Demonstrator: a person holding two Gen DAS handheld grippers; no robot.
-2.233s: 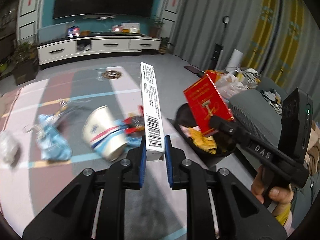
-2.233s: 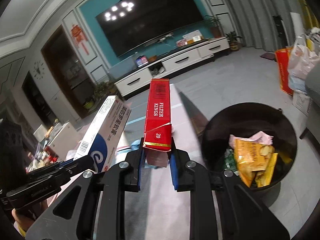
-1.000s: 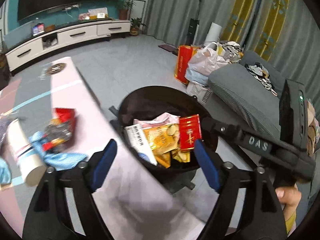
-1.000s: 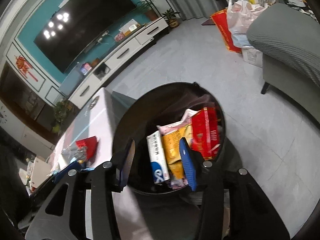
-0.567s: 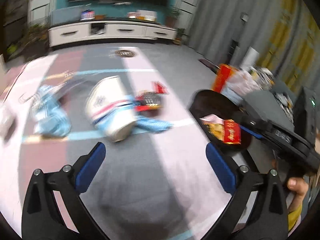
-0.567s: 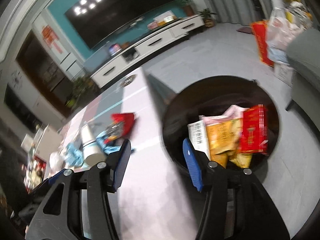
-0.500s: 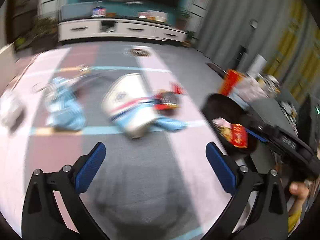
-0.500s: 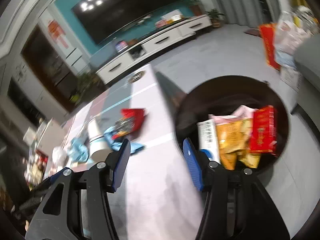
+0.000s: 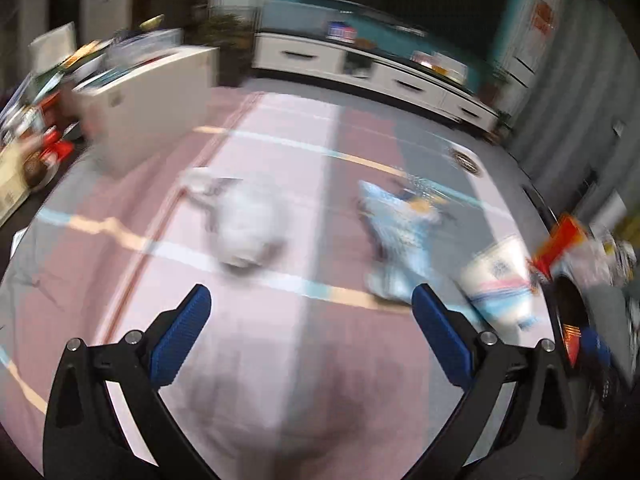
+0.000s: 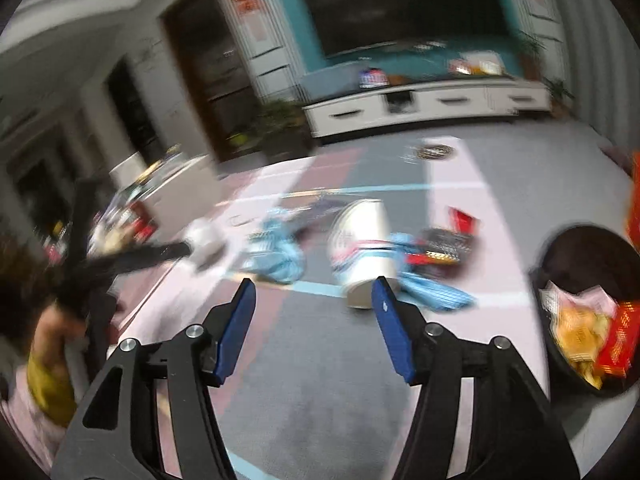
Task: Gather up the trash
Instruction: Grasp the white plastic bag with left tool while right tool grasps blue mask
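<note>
My left gripper (image 9: 310,300) is open wide with nothing between its fingers, over a pink and grey mat (image 9: 304,380). Ahead of it lie a crumpled white bag (image 9: 244,224), a light blue wrapper (image 9: 400,236) and a tipped paper cup (image 9: 500,280). My right gripper (image 10: 314,292) is empty and its jaws are opening. It faces the paper cup (image 10: 364,248), blue wrappers (image 10: 276,256) and a red and black wrapper (image 10: 444,244). To the right, the black bin (image 10: 588,256) holds a red box (image 10: 618,340) and a yellow snack bag (image 10: 576,328).
A white cabinet (image 9: 152,100) with clutter stands at the mat's far left. A low white TV unit (image 10: 424,108) runs along the back wall under a dark screen. A hand (image 10: 52,328) holds the other gripper at the right wrist view's left edge. Both views are blurred.
Both views have swung from the bin to the litter on the mat. The white and red boxes now lie in the bin. Both grippers' jaws stand wider.
</note>
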